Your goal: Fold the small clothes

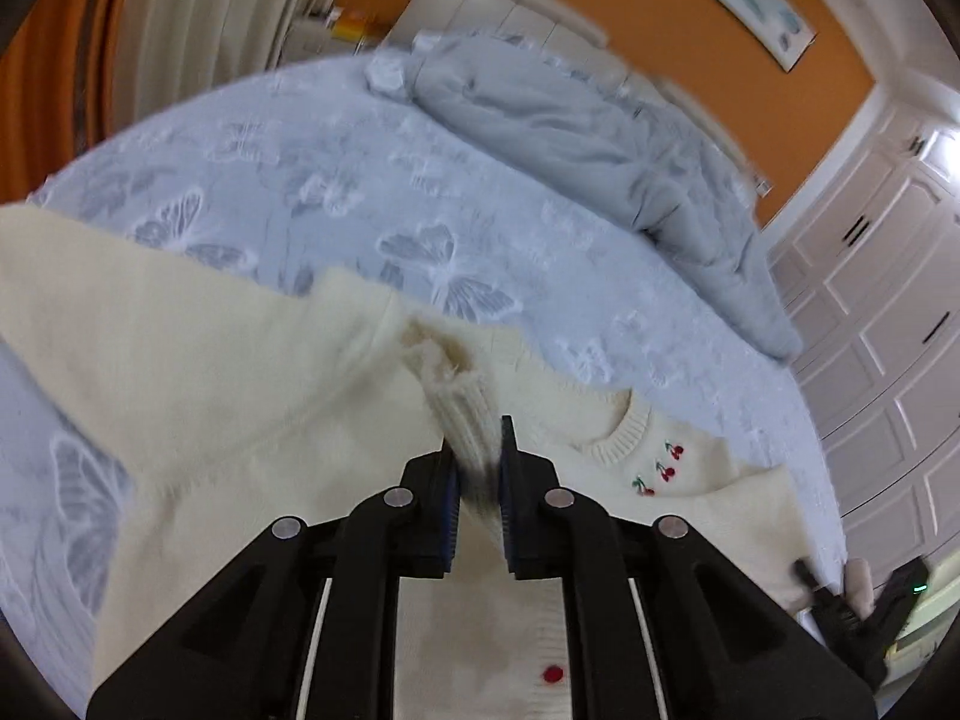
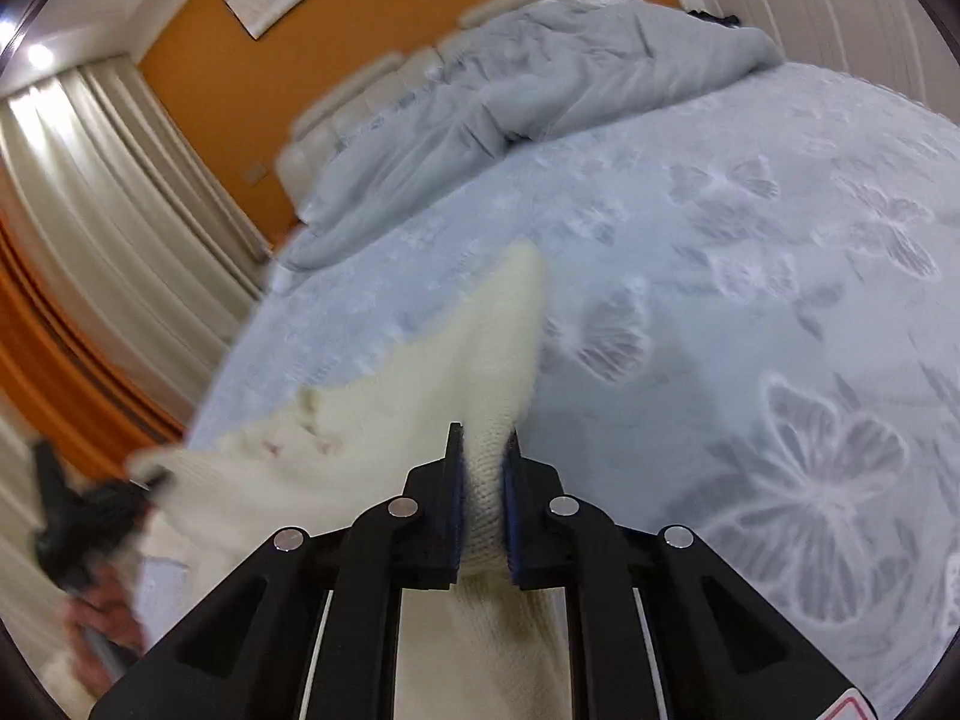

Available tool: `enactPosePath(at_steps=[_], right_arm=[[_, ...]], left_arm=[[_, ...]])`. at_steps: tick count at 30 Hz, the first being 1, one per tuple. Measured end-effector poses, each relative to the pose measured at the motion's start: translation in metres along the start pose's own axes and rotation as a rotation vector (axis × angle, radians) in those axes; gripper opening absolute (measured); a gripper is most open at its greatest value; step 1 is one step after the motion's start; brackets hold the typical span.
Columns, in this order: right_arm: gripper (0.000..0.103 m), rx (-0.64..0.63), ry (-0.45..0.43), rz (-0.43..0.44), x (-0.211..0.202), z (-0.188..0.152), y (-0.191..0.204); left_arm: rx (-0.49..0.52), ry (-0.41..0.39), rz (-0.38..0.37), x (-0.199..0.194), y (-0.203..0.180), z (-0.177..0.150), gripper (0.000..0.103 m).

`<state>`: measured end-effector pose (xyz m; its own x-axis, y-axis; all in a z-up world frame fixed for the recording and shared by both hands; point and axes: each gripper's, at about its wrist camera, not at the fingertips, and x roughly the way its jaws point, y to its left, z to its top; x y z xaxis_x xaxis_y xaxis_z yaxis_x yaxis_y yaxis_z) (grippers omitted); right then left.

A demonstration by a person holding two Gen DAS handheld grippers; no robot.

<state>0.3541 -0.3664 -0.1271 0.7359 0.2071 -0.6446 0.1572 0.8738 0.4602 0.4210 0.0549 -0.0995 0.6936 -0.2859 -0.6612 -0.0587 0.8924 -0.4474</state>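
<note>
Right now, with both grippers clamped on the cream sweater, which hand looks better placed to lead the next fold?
Probably left: the left gripper pinches the cream sweater at a ribbed cuff, its sleeve free to carry across.

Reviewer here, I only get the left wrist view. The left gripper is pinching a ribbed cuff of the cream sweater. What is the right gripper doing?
Observer: The right gripper is shut on a fold of the sweater too, knit bunched between its pads.
Reviewer: Which part of the sweater?
Observer: I cannot tell; a pointed flap rises beyond the jaws over the bedspread.
Reviewer: Does that view show the left gripper?
Observer: Yes, blurred at the picture's left edge, with a hand below it.
Reviewer: Anything beside the bed on that side?
Observer: Pale curtains along the orange wall.
</note>
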Motion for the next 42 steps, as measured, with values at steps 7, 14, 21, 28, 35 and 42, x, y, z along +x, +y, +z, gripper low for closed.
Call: enactPosePath(at_steps=[7,14,21,28,35,42], right_arm=[[0.018,0.078,-0.038,-0.123,-0.013,-0.005,-0.002],[0.016,-0.172,0.192,0.098,0.065,-0.022,0.119],[0.000,-0.119,0.159,-0.152,0.097,0.000,0.057],[0.027,-0.002,0.063,-0.220,0.011,0.014,-0.020],[0.055,-0.141,0.160,-0.267,0.016,-0.065,-0.004],[0.014,-0.020,0.123,-0.265,0.023,-0.059,-0.040]], left_arm=[[0.016,0.101,0.085,0.053,0.042,-0.068,0.014],[0.003,0.021,0.046,0.049,0.044,-0.078,0.016],[-0.030,0.002,-0.023,0.049,0.050,-0.081,0.016],[-0.014,-0.006,-0.017,0.049,0.045,-0.082,0.018],[0.081,-0.001,0.033,0.047,0.024,-0.086,0.041],[0.130,0.009,0.063,0.049,0.015,-0.087,0.047]])
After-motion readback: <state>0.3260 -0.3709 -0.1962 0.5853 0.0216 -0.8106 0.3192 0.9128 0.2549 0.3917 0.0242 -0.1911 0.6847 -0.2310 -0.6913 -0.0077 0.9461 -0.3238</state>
